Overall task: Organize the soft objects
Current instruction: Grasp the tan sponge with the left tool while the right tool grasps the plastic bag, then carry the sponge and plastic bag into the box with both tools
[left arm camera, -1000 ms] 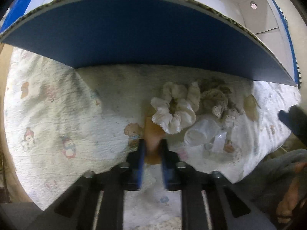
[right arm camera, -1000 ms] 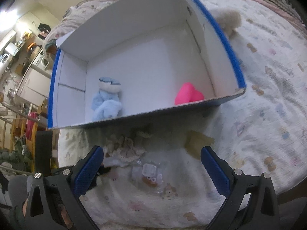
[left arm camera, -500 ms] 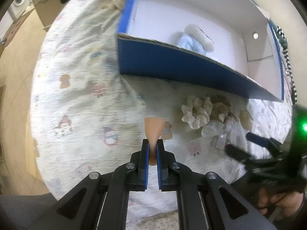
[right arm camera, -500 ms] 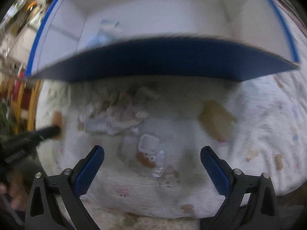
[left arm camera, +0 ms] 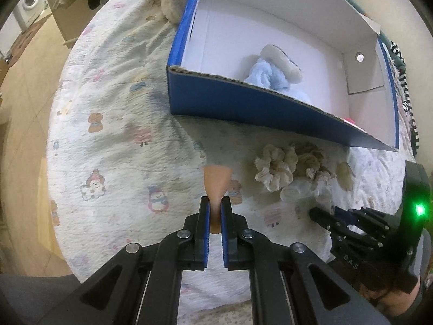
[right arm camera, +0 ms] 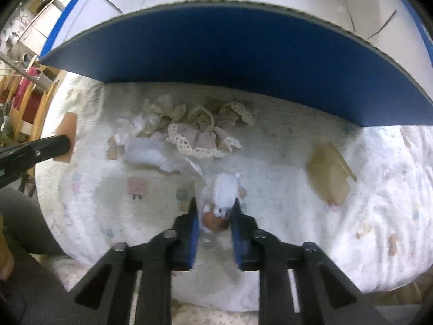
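My left gripper (left arm camera: 215,204) is shut on an orange-tan sponge (left arm camera: 217,180) and holds it above the bedspread, in front of the blue box (left arm camera: 243,103). My right gripper (right arm camera: 215,211) is shut on a small plush toy in a clear bag (right arm camera: 222,197), low over the bed; it also shows at the right of the left wrist view (left arm camera: 335,214). Cream scrunchies (left arm camera: 274,166) lie in a pile before the box (right arm camera: 205,132). A light blue plush (left arm camera: 266,74) and a pink item (left arm camera: 349,120) lie inside the box.
A tan sponge (right arm camera: 330,173) lies on the bedspread to the right. A crumpled clear bag (right arm camera: 157,154) lies left of my right gripper. A cream plush (left arm camera: 170,0) lies behind the box's left corner. The bed edge and floor (left arm camera: 24,103) are at left.
My left gripper has lifted the orange sponge up and back, so the box interior shows. My right gripper has dropped toward the bed and closed on the bagged plush toy.
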A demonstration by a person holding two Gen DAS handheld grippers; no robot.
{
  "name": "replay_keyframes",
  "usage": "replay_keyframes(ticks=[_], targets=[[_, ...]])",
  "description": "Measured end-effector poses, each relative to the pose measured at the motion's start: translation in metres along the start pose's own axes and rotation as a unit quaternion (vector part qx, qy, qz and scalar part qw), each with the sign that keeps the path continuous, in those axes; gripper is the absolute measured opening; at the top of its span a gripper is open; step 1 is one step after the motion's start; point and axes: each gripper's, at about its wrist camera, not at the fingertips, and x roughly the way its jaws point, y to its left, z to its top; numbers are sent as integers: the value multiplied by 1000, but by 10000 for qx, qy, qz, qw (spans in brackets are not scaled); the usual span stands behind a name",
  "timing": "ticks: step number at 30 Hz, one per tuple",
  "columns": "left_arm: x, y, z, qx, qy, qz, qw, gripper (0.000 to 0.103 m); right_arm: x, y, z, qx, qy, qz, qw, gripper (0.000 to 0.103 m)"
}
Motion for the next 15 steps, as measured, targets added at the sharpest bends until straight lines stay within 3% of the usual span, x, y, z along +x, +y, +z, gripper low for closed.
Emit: replay_keyframes(ticks=[10,15], targets=[[-1,-6,-2,87,6,26,10000,7,-33,-4,-14,254,-308,483,9980,13],[-38,-10,-11,137,-462,111,9988,7,-65,-10,-22,390,-589,922,9932,12]])
